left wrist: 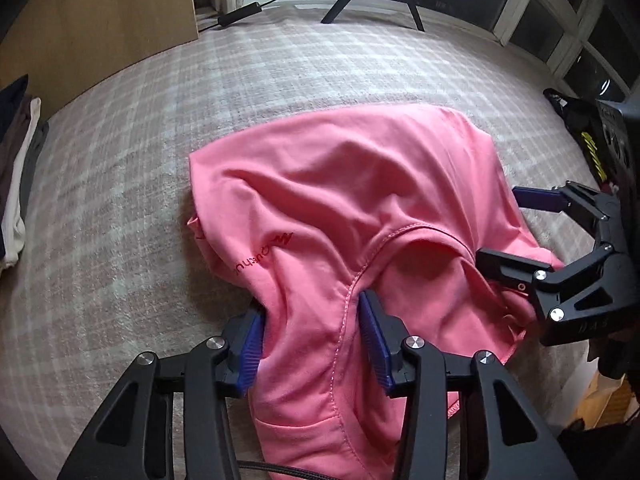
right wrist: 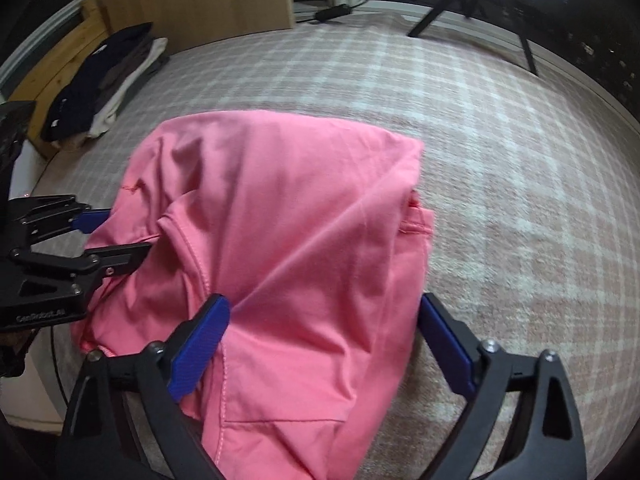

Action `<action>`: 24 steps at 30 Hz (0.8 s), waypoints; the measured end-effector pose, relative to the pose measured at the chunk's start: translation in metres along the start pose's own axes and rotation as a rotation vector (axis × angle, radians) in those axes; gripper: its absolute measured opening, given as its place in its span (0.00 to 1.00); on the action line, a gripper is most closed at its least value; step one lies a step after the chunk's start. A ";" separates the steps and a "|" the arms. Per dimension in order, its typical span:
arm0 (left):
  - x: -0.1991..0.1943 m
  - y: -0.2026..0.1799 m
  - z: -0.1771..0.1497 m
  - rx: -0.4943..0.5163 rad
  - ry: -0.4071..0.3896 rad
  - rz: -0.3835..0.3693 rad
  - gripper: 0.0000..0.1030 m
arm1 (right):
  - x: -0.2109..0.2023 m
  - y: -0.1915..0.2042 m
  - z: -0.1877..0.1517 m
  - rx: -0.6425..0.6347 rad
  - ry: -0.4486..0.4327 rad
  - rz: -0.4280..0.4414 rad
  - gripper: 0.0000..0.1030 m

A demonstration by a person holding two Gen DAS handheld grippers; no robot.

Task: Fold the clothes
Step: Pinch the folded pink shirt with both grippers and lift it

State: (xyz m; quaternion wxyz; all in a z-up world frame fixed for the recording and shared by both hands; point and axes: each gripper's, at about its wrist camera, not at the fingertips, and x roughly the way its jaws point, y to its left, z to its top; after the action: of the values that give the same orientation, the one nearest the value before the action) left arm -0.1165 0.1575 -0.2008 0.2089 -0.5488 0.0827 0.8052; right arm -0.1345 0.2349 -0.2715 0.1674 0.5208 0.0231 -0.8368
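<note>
Left gripper point(left wrist: 312, 340): black linkage, blue ribbed pads, pointing steeply down; a ridge of pink fabric runs between the pads, which flank it closely, though whether they press on it I cannot tell. Right gripper point(right wrist: 324, 344): same make, jaws spread wide, the cloth bulging up between them; the right-hand pad stands clear of the fabric and the left-hand pad lies at its edge, so this reads as released, not gripping. Pink T-shirt point(left wrist: 360, 184): the item in work, lying directly under and ahead of both grippers, crumpled, with a stitched neckline seam just ahead of the left gripper and a dark red printed logo point(left wrist: 264, 256) to that gripper's left. State of task, as judged: the shirt is bunched and doubled over loosely, with no flat, squared fold showing; smoothing and the actual folds appear to remain. Folded clothes point(right wrist: 100, 84): a stack in dark, brown and white, well away to the far left of both grippers, suggesting earlier garments are finished. Surface: pale checked bedcover point(left wrist: 200, 100) extending ahead on all sides of the shirt. Beyond it: a light wooden panel point(left wrist: 100, 20) at far left, a black tripod's legs point(left wrist: 348, 0) straight ahead, dark windows point(left wrist: 560, 28) with white frames at far right.
</note>
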 end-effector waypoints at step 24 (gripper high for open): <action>-0.061 0.027 -0.003 -0.147 -0.137 -0.271 0.12 | -0.046 0.000 0.070 0.244 -0.112 0.433 0.12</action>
State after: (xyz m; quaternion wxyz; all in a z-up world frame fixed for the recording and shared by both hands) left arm -0.1064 0.1176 -0.1486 0.2799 -0.5126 -0.0655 0.8091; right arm -0.1770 0.2319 -0.1990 0.2799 0.4826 -0.1995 -0.8055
